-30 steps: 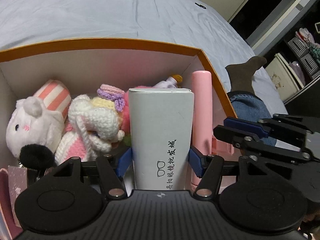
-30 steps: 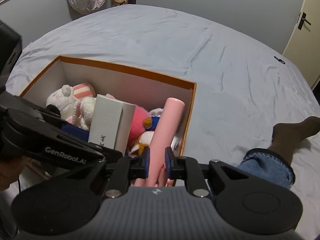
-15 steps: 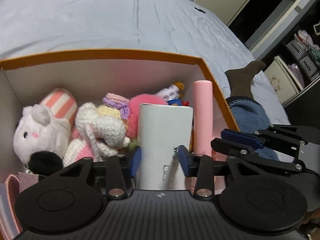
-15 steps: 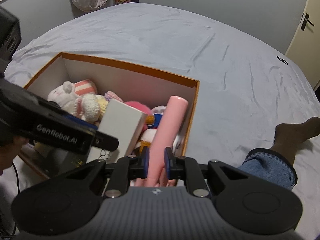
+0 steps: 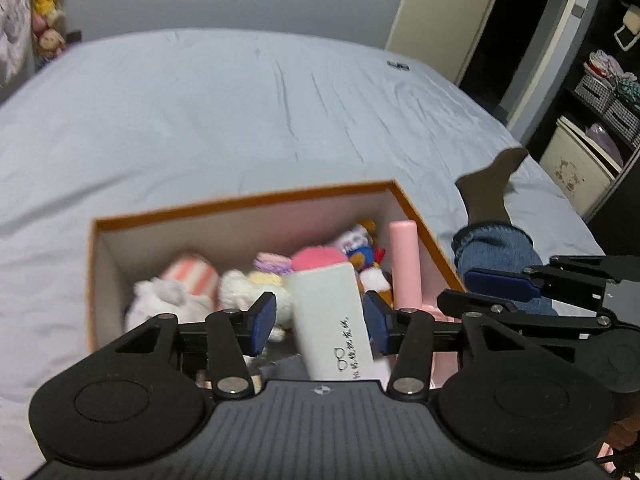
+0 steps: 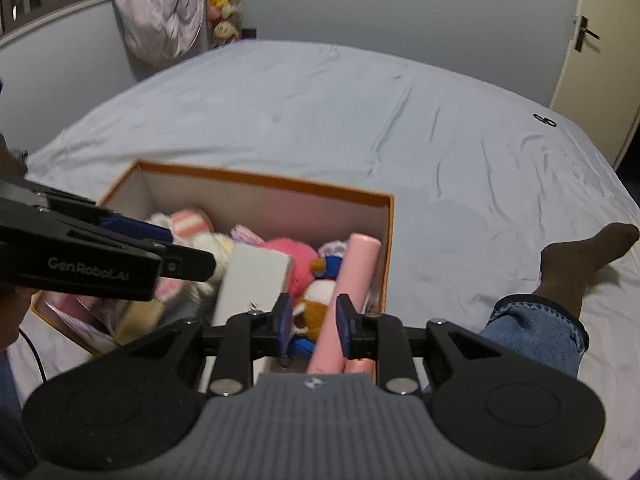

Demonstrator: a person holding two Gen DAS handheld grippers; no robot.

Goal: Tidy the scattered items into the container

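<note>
I see the grey bedsheet (image 5: 200, 128) carrying my orange box (image 5: 240, 205), packed with plush toys (image 5: 172, 292). My left gripper (image 5: 320, 322) is opening, pads clear of the white glasses case (image 5: 332, 316) leaning inside. My right gripper (image 6: 312, 324) is opening around the pink tube (image 6: 348, 292) propped in the box.

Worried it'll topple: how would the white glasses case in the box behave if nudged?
The white glasses case looks rigid, so it probably won't flex. It leans tilted among soft plush toys, so a nudge likely tips it. Its smooth faces may slip.
</note>
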